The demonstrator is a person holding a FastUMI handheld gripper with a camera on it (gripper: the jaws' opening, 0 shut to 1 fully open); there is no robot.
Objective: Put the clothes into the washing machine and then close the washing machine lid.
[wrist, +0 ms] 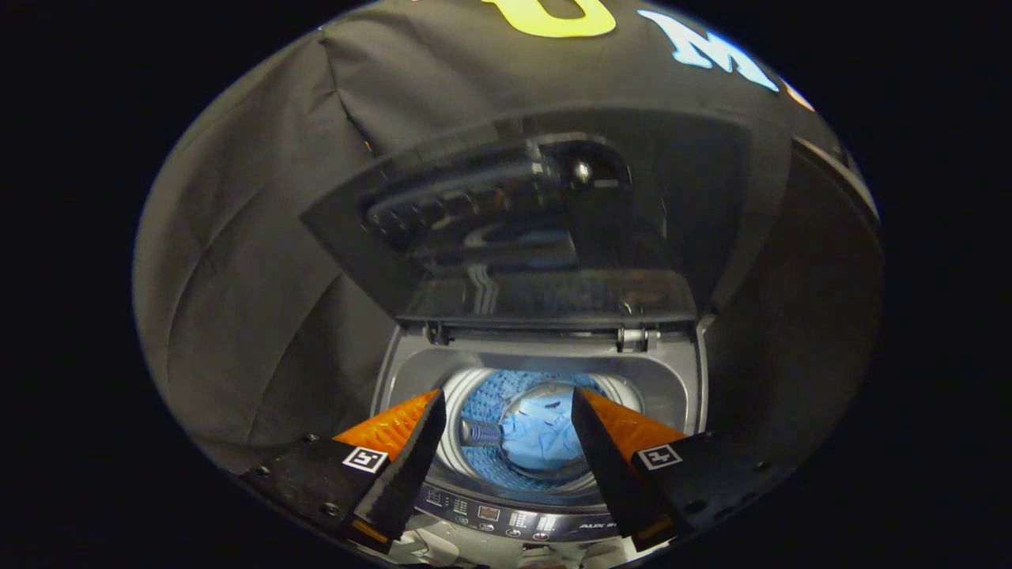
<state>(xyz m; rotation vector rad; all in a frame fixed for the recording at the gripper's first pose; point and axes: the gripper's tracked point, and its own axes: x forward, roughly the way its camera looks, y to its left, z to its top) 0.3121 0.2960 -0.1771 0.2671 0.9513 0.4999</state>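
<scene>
The gripper (508, 399) hung over the near side of the washing machine (545, 371) with its fingers spread apart — nothing between them but open air. Beyond and below the fingertips, the light blue clothes (541, 438) lay bunched inside the drum (474, 403). The lid (514, 229) stood raised at the far side — hinged upright against the booth's dark cloth wall (245, 269) — and the control panel (506, 518) ran along the near edge.

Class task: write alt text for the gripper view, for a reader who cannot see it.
An open claw hangs empty over a top-loading washer, its lid raised upright at the back. Blue clothes lie in the drum below, seen between the fingers.
</scene>
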